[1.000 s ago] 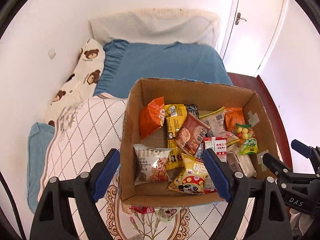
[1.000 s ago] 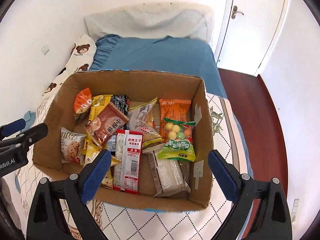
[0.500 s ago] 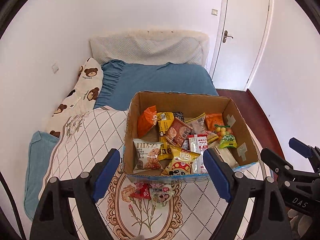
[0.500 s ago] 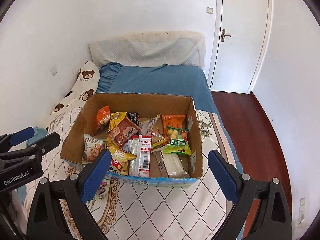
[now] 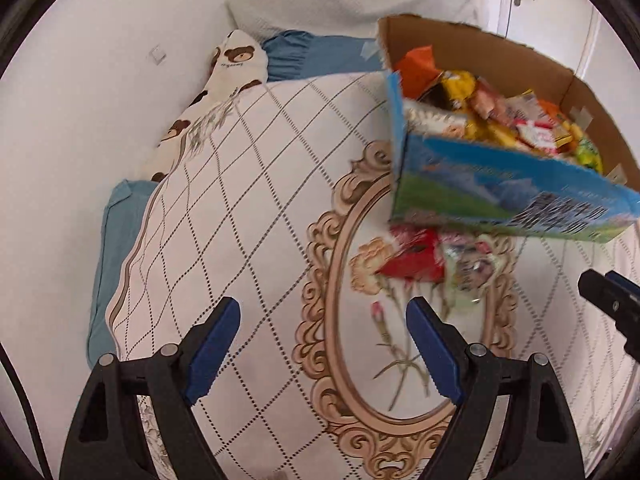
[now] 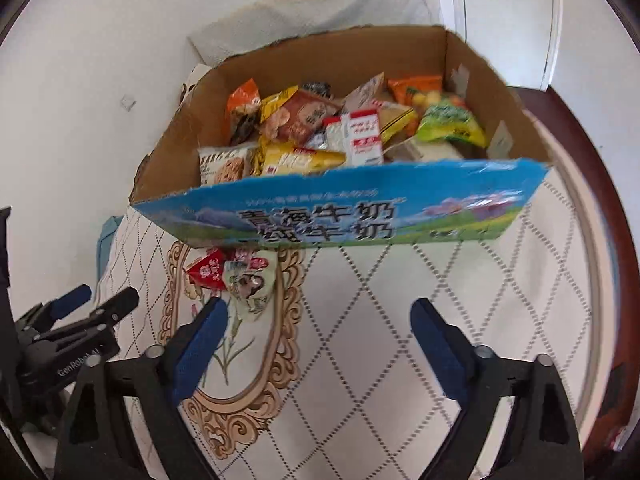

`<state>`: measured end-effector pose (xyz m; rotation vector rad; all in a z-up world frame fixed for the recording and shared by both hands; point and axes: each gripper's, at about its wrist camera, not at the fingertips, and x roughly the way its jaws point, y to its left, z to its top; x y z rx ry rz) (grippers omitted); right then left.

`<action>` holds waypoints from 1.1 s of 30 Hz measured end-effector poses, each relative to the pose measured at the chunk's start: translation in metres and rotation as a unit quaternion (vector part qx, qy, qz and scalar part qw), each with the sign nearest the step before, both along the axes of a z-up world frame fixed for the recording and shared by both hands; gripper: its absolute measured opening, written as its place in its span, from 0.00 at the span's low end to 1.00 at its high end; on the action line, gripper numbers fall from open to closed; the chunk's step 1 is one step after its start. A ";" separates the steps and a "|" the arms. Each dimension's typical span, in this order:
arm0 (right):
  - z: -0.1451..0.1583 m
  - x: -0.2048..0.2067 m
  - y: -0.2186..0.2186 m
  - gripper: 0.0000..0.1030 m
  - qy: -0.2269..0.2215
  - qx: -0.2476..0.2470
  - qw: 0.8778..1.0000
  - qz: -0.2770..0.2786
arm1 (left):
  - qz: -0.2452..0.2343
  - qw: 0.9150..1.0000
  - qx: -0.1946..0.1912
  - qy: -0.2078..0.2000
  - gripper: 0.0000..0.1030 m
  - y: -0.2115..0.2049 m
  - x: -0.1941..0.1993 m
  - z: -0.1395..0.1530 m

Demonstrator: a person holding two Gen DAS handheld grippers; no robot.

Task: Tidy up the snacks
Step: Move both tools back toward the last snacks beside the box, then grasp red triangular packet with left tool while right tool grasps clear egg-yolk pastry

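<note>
A cardboard box (image 6: 340, 216) with a blue printed front stands on the quilt, filled with several snack packets (image 6: 300, 120). Before its left corner lie a red packet (image 6: 208, 272) and a pale packet (image 6: 250, 284), also seen as the red packet (image 5: 412, 256) and pale packet (image 5: 468, 268). My right gripper (image 6: 319, 308) hovers low over the quilt in front of the box; its jaws are closing with nothing between them. My left gripper (image 5: 322, 308) is open and empty, left of the packets. Each wrist view catches the other tool: left gripper (image 6: 100, 300), right gripper (image 5: 608, 292).
The quilt (image 5: 248, 184) has a diamond pattern and an ornate oval flower motif. A bear-print pillow (image 5: 236, 60) and blue sheet (image 5: 320, 56) lie beyond, against a white wall. A dark wooden floor (image 6: 576, 128) and a door are at the right.
Both grippers have dropped and pulled back from above the box to its near side. The blue front and the loose packets now fill the views. The right jaws stand narrower.
</note>
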<state>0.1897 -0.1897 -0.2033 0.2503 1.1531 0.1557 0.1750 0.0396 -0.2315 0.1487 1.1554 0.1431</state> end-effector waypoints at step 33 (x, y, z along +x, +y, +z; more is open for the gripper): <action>-0.084 -0.005 0.027 0.55 0.067 -0.023 0.997 -0.023 | -0.131 0.981 -0.095 0.111 0.42 -0.064 0.081 -0.077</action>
